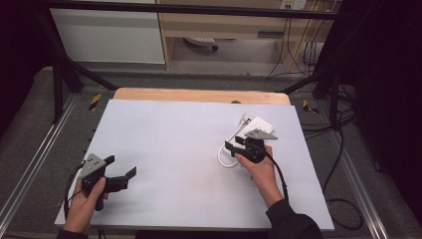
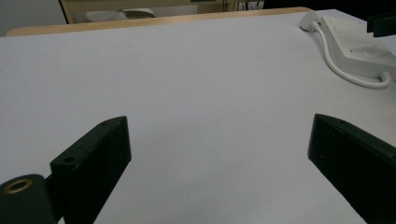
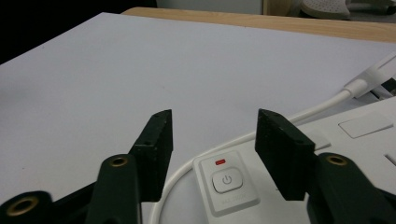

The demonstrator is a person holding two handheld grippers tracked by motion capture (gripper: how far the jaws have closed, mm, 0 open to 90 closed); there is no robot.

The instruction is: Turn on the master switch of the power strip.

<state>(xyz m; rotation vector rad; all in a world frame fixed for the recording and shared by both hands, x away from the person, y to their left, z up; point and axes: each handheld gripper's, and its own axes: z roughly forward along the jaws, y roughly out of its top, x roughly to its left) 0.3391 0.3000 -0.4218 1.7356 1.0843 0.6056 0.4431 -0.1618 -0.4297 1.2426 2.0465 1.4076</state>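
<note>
The right tool [image 3: 212, 123] hovers with jaws apart over the power button [image 3: 226, 180] end of a white power strip [image 1: 255, 127] at the surface's [image 1: 169, 144] right side. The left tool [image 1: 123, 172], jaws wide apart, rests near the front-left corner.

A person's left hand [image 1: 84, 199] grips a black two-jaw handheld gripper with a grey three-cornered top plate [image 1: 122, 175] low at the near left, its jaws spread wide and pointing toward the right. The right hand [image 1: 259, 164], reaching forward from a dark sleeve [image 1: 291, 224], holds a matching black two-jaw gripper [image 1: 234, 145] farther out on the right, jaws parted more narrowly and aimed left.
</note>
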